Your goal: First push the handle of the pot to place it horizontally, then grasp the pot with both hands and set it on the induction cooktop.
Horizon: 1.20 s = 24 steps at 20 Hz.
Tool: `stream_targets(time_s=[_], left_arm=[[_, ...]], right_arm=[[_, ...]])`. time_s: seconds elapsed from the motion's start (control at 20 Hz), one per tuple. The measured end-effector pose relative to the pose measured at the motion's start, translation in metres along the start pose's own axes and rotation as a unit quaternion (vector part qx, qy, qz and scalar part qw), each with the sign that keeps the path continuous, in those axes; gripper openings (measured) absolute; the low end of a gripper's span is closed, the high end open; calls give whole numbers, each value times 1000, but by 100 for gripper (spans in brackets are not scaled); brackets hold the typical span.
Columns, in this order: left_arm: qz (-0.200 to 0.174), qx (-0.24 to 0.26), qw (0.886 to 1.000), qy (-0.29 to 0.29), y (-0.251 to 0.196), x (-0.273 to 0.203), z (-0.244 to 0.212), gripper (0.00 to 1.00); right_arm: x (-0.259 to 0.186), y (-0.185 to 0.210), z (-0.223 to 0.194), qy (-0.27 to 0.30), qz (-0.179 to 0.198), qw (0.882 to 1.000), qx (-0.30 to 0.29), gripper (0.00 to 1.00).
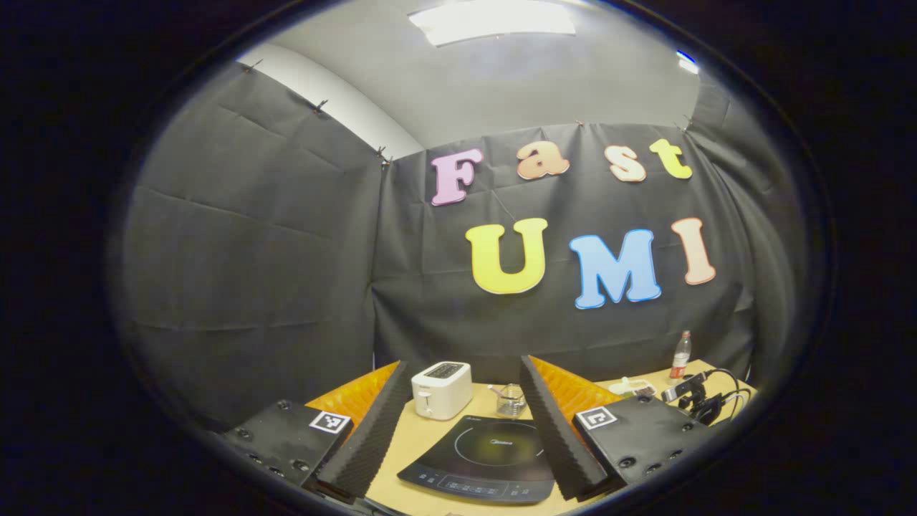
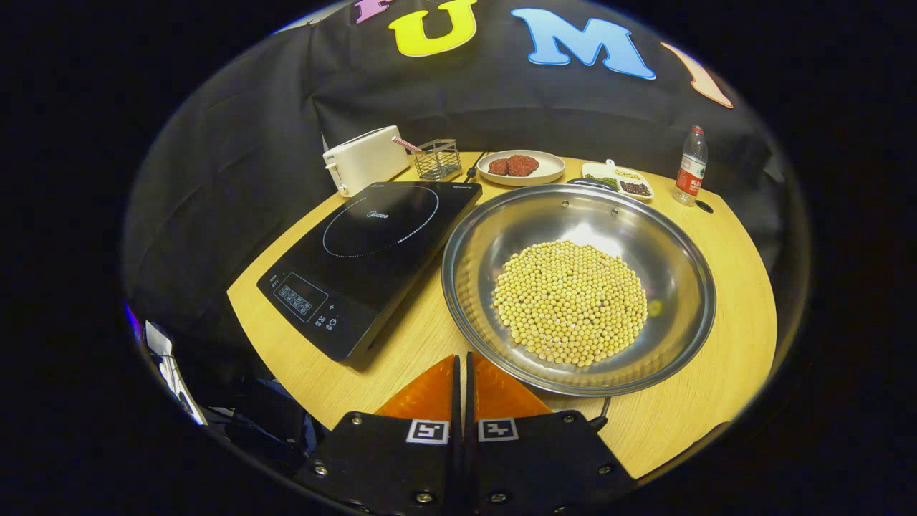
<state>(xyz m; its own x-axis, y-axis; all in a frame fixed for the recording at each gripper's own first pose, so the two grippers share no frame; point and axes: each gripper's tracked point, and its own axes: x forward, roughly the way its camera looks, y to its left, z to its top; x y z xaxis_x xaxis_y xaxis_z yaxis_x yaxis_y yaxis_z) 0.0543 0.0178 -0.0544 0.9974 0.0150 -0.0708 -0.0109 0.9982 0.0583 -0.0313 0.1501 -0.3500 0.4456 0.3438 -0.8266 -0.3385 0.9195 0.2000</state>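
Right gripper [image 2: 462, 373] hangs at the near edge of the table [image 2: 731, 373] with its two fingers pressed together on nothing, tips just short of the near rim of the pot [image 2: 663, 251]. That pot is a wide steel one, holding a mound of beans [image 2: 569, 301], and it rests on the table just right of the cooktop [image 2: 372, 251], not on it. A thin dark piece pokes out from under the near rim beside the fingers; it may be the handle, but I cannot tell how it lies. Left gripper [image 1: 462, 423] is raised and spread wide, holding nothing, looking over the cooktop [image 1: 487, 459] toward the toaster [image 1: 442, 389] and a small wire basket [image 1: 510, 400] at the far side. A plate [image 2: 521, 167], a small dish [image 2: 616, 179] and a bottle [image 2: 690, 166] stand at the far right.

By my judgement little of the task is done: whether the handle has been pushed level is unclear, and the two-handed grasp and the move onto the cooktop are both left
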Motion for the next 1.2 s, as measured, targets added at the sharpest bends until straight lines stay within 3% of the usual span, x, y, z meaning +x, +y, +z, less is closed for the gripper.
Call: stream_targets(time_s=[0.35,0.65,1.2], left_arm=[[-21,-13,1000,2,-25,9,-4,99],[-34,-21,999,9,-47,18,-10,99],[-61,-17,998,12,-113,37,-13,100]], right_arm=[[-13,-39,-22,41,-27,998,51,1],[-25,-85,-30,44,-59,994,77,1],[-38,-155,-35,58,-106,992,47,1]])
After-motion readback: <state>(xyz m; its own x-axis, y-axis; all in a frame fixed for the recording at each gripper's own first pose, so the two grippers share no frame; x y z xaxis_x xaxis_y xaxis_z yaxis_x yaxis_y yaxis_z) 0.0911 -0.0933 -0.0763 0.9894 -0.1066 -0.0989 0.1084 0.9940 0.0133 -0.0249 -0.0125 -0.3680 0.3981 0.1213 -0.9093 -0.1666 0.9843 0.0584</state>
